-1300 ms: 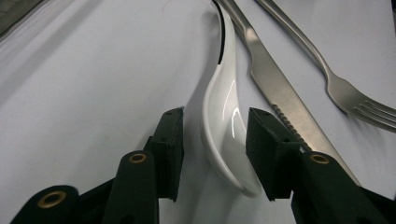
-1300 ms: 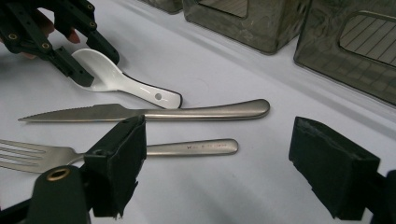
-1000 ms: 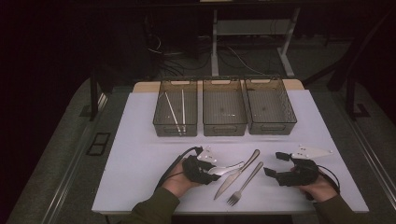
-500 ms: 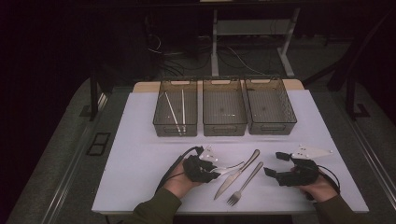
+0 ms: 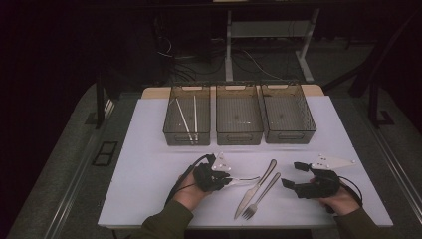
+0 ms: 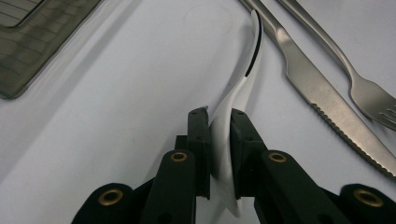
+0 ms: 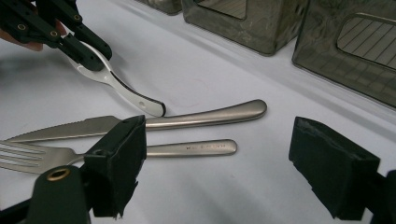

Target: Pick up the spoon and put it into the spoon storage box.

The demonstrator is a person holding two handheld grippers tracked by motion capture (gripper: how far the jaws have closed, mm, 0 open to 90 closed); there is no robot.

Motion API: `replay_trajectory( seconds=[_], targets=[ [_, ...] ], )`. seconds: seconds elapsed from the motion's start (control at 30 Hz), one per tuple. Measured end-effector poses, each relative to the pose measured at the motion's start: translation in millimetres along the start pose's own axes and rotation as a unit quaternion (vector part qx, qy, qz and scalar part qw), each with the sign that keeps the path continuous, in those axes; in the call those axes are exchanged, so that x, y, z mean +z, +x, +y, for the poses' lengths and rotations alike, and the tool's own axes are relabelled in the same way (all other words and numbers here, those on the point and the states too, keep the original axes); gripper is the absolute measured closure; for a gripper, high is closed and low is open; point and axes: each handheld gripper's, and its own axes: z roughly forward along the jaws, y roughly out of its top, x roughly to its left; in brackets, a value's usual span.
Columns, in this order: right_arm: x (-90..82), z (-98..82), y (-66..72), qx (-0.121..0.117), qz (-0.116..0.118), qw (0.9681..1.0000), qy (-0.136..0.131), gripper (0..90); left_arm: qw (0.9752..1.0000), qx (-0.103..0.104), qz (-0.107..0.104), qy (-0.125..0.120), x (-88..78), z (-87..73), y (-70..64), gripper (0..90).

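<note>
My left gripper [image 6: 218,114] lies low on the white table and is shut on the broad end of a white spoon with a black edge [image 6: 247,70]; its jaws have just been closing on it. The spoon's handle [image 5: 244,181] points right toward a steel knife [image 5: 256,186] and a fork [image 5: 263,195], which lie side by side. In the right gripper view the spoon [image 7: 126,91] rests just beyond the knife [image 7: 205,115] and the fork [image 7: 187,149]. My right gripper [image 5: 293,175] stands open to the right of the cutlery handles with nothing between its jaws [image 7: 219,163].
Three dark see-through bins stand in a row at the back: the left bin [image 5: 186,138] holds chopsticks [image 5: 185,119], while the middle bin [image 5: 239,138] and the right bin [image 5: 291,137] look bare inside. The table's front edge runs just below both hands.
The left jaws have drawn in onto the white spoon. Both hands have stayed where they were, and the knife and fork have not moved.
</note>
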Motion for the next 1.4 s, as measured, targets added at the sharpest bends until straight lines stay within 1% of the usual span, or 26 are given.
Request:
replay_trajectory(
  seconds=[0.03,0.17,0.37,0.47,0.57,0.7,0.8,0.87,1.1,1.17,1.4],
  targets=[
    [0.0,0.1,0.0,0.0,0.0,1.0,0.0,19.0,1.0,0.002,0.001,0.0,-0.5,0.2,0.2,79.6],
    [-0.2,0.2,0.2,-0.001,0.0,1.0,-0.001,19.0,0.9999,0.005,0.005,-0.01,-3.4,1.1,1.2,79.6],
    [0.5,0.4,1.2,-0.002,0.001,1.0,-0.002,18.9,0.9996,0.005,0.008,-0.026,-11.0,1.1,5.4,79.6],
    [1.5,0.7,2.5,-0.005,0.002,1.0,-0.004,17.3,0.9995,0.009,0.008,-0.028,-14.3,1.2,7.5,79.6],
    [2.3,0.9,3.0,-0.003,0.002,1.0,-0.007,14.4,0.9993,0.012,0.004,-0.036,-18.3,1.5,8.8,79.6],
    [2.7,0.7,1.7,0.0,-0.005,1.0,-0.007,12.1,0.9988,0.015,-0.001,-0.048,-24.7,3.0,11.1,79.6],
    [2.4,0.1,0.0,0.002,-0.007,0.9999,-0.007,12.1,0.9981,0.013,-0.005,-0.059,-29.1,3.9,14.6,79.6],
    [2.6,0.3,-0.2,0.003,-0.008,0.9999,-0.007,12.1,0.9979,0.017,-0.007,-0.062,-31.7,5.3,17.3,79.6],
    [2.3,0.2,0.3,0.0,-0.011,0.9999,-0.008,12.2,0.9963,0.02,-0.014,-0.083,-37.4,14.6,22.5,79.6],
    [1.8,0.2,0.1,0.006,-0.013,0.9999,-0.008,12.2,0.9961,0.023,-0.015,-0.084,-37.3,17.3,23.9,79.6],
    [-0.1,0.0,-1.0,0.009,-0.015,0.9997,-0.014,12.2,0.9949,0.028,-0.02,-0.094,-40.2,26.6,31.1,79.6]
  ],
)
